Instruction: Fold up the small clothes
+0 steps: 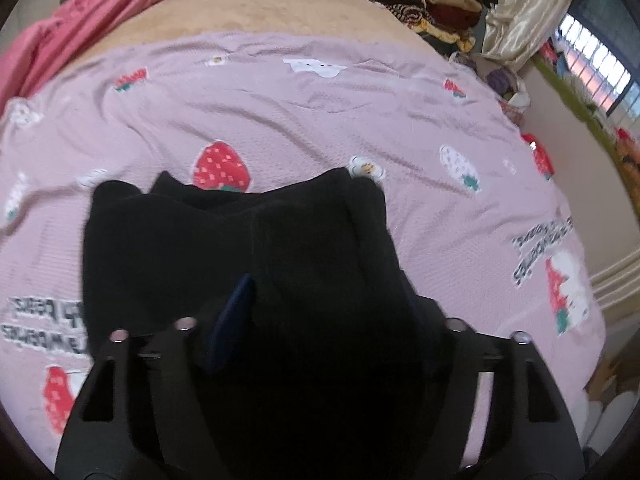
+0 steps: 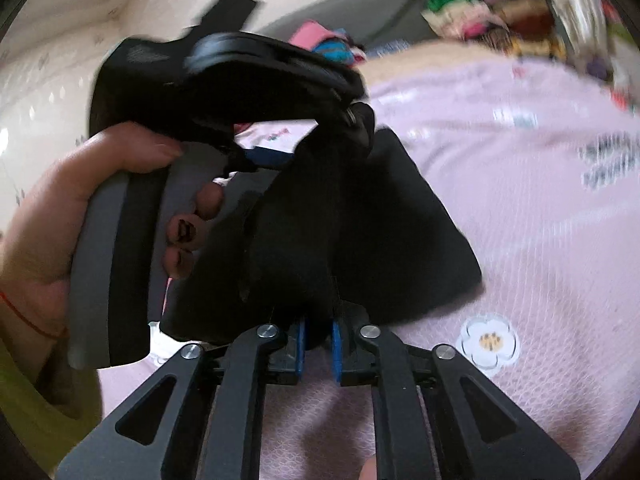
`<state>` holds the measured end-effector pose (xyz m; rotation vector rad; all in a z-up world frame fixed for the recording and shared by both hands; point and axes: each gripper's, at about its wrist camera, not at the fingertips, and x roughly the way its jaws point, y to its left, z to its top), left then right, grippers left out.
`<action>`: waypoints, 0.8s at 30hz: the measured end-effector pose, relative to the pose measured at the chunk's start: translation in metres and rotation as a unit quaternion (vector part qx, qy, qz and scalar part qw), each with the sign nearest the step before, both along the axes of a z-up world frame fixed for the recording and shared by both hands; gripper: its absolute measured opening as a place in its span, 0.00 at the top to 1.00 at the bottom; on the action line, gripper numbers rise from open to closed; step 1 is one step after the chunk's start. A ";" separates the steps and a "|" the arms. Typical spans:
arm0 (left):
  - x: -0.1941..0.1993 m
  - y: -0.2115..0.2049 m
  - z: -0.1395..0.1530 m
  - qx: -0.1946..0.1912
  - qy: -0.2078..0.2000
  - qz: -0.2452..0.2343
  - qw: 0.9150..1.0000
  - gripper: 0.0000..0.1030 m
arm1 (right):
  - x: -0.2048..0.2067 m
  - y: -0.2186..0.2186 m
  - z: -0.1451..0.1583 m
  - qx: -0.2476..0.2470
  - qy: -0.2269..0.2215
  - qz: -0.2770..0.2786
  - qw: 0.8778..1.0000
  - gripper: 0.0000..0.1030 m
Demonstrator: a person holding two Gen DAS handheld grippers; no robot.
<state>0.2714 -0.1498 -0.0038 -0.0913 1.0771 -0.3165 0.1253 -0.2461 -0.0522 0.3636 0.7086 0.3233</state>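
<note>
garment [image 1: 240,248]: black | bedsheet [image 1: 320,112]: pale pink, red strawberries, white flowers | hand-held gripper pads [image 2: 337,354]: blue

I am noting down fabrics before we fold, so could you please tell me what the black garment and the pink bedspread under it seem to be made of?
The black garment looks like a soft, matte knit or fleece: it drapes in rounded folds with no shine, though blur hides its weave. The pink bedspread looks like a thin textured cotton-type weave: fine ribbed lines show, matte, with printed strawberries and flowers.

Black garment [image 1: 240,248], bunched, on pink sheet.
</note>
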 end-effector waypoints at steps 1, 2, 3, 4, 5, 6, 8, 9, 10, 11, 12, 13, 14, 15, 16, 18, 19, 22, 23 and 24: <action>0.002 0.001 -0.001 -0.018 0.010 0.000 1.000 0.28 | 0.003 -0.006 -0.006 0.023 0.018 0.001 1.000 0.87; 0.003 0.003 -0.001 -0.040 0.016 0.003 0.999 0.25 | 0.005 -0.010 -0.010 0.033 0.027 0.002 0.999 0.86; 0.003 0.006 0.000 -0.059 0.018 0.004 0.998 0.24 | 0.006 -0.013 -0.013 0.044 0.036 0.003 0.998 0.83; 0.000 0.011 0.005 -0.077 0.012 0.004 0.997 0.23 | 0.007 -0.016 -0.016 0.055 0.043 0.006 0.998 0.79; -0.003 0.015 0.009 -0.082 0.004 0.006 0.997 0.22 | 0.007 -0.019 -0.017 0.065 0.046 0.012 0.997 0.77; -0.008 0.022 0.014 -0.084 -0.009 0.010 0.996 0.21 | 0.007 -0.021 -0.015 0.072 0.046 0.017 0.996 0.76; -0.014 0.034 0.019 -0.081 -0.021 0.019 0.996 0.21 | 0.010 -0.024 -0.009 0.086 0.046 0.037 0.995 0.43; -0.021 0.045 0.021 -0.074 -0.030 0.029 0.996 0.21 | 0.012 -0.027 -0.006 0.096 0.047 0.047 0.993 0.35; -0.026 0.054 0.022 -0.066 -0.038 0.037 0.996 0.21 | 0.016 -0.030 -0.001 0.112 0.049 0.057 0.991 0.28; -0.031 0.063 0.022 -0.058 -0.043 0.046 0.996 0.21 | 0.020 -0.033 0.002 0.124 0.049 0.061 0.989 0.28; -0.038 0.074 0.019 -0.050 -0.048 0.057 0.996 0.21 | 0.028 -0.037 0.005 0.134 0.055 0.067 0.987 0.27; -0.043 0.082 0.017 -0.047 -0.050 0.064 0.996 0.21 | 0.038 -0.040 0.008 0.138 0.064 0.065 0.986 0.27; -0.049 0.090 0.012 -0.042 -0.049 0.070 0.995 0.21 | 0.047 -0.042 0.010 0.140 0.072 0.065 0.985 0.26; -0.053 0.096 0.008 -0.039 -0.050 0.074 0.995 0.21 | 0.058 -0.043 0.010 0.143 0.084 0.069 0.984 0.26; -0.060 0.102 0.003 -0.032 -0.050 0.081 0.995 0.21 | 0.066 -0.043 0.009 0.143 0.094 0.071 0.983 0.26; -0.070 0.112 -0.006 -0.024 -0.046 0.083 0.995 0.21 | 0.092 -0.045 0.005 0.143 0.122 0.074 0.979 0.25; -0.072 0.115 -0.009 -0.020 -0.045 0.084 0.995 0.21 | 0.101 -0.044 0.004 0.142 0.130 0.078 0.978 0.25; -0.078 0.120 -0.014 -0.017 -0.044 0.079 0.996 0.21 | 0.128 -0.040 0.000 0.129 0.149 0.082 0.977 0.34; -0.079 0.120 -0.014 -0.016 -0.044 0.076 0.996 0.21 | 0.136 -0.038 0.003 0.116 0.151 0.079 0.978 0.42; -0.079 0.120 -0.014 -0.015 -0.044 0.074 0.996 0.21 | 0.141 -0.034 0.007 0.101 0.147 0.080 0.981 0.47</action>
